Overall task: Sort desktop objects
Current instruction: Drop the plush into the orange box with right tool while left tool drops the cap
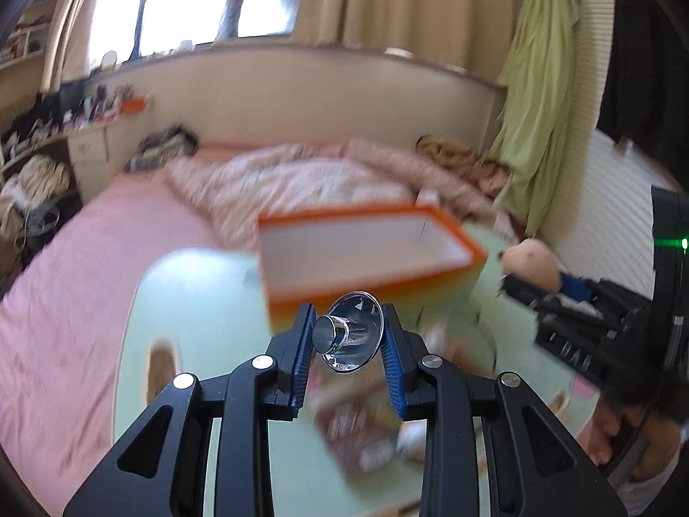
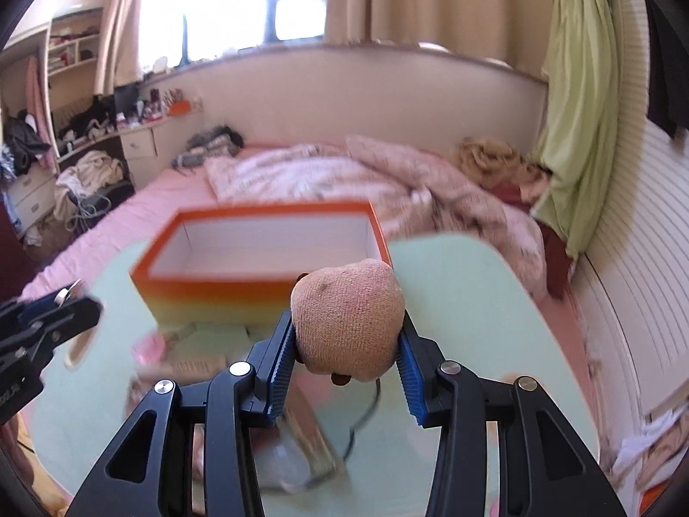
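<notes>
My left gripper (image 1: 348, 336) is shut on a small clear glass cup (image 1: 351, 332) lying on its side, its base toward the camera, held above the pale green table (image 1: 193, 301). My right gripper (image 2: 346, 344) is shut on a tan knitted plush toy (image 2: 349, 314); that toy (image 1: 532, 263) also shows at the right of the left wrist view. An orange open box (image 2: 258, 254) with a white inside stands on the table just beyond both grippers; it is also the box (image 1: 366, 254) ahead of the cup. The left gripper (image 2: 64, 301) appears at the left edge of the right wrist view.
Blurred loose items lie on the table below the grippers, among them a pink piece (image 2: 150, 351), a dark cable (image 2: 366, 413) and a patterned packet (image 1: 357, 435). A bed with pink sheet (image 2: 142, 202) and crumpled quilt (image 2: 344, 176) lies behind the table. A green cloth (image 2: 581, 129) hangs at right.
</notes>
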Demonstrator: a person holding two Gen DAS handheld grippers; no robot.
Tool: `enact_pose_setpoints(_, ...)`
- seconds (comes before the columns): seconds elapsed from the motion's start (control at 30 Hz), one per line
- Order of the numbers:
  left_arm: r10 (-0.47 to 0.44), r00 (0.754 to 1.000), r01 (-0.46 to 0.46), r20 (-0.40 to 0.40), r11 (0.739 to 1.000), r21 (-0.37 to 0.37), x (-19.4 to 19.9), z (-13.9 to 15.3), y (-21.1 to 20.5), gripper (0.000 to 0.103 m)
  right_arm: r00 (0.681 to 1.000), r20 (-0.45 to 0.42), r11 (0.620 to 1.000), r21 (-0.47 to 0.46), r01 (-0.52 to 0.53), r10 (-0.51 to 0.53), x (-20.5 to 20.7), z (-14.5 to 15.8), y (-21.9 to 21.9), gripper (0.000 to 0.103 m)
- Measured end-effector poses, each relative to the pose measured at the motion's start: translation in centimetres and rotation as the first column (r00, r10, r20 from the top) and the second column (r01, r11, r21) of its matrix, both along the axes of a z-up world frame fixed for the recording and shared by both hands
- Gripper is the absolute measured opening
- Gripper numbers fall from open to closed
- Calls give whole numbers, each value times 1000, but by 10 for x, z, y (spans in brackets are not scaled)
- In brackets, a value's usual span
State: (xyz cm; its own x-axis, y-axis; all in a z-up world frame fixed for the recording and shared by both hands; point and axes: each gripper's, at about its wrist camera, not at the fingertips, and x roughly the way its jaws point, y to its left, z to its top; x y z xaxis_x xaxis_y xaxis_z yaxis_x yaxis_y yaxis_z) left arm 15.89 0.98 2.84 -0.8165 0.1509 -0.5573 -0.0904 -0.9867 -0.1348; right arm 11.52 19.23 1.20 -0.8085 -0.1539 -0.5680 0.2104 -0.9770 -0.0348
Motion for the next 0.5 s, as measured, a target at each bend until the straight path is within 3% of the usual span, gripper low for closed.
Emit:
enact_pose_setpoints(0.1, -41, 999, 41, -20, 999, 16, -33, 22, 7, 31, 999, -19, 1000, -3, -31, 31, -24, 17, -9, 43)
enact_pose_setpoints(0.2, -64, 998, 64, -7, 998, -30, -72, 28, 17, 31, 998, -4, 998, 11, -62, 62, -56, 25, -22, 43)
enact_pose_setpoints(0.3, -53, 998, 55, 39, 996, -68, -107, 13, 23, 31, 996, 50, 997, 30, -75, 73, -95, 14, -34, 43)
enact_pose_setpoints(0.5, -25, 988, 31, 153, 999, -40, -150, -23, 14, 31, 987, 141, 996, 33, -80, 74, -131, -19, -38, 43)
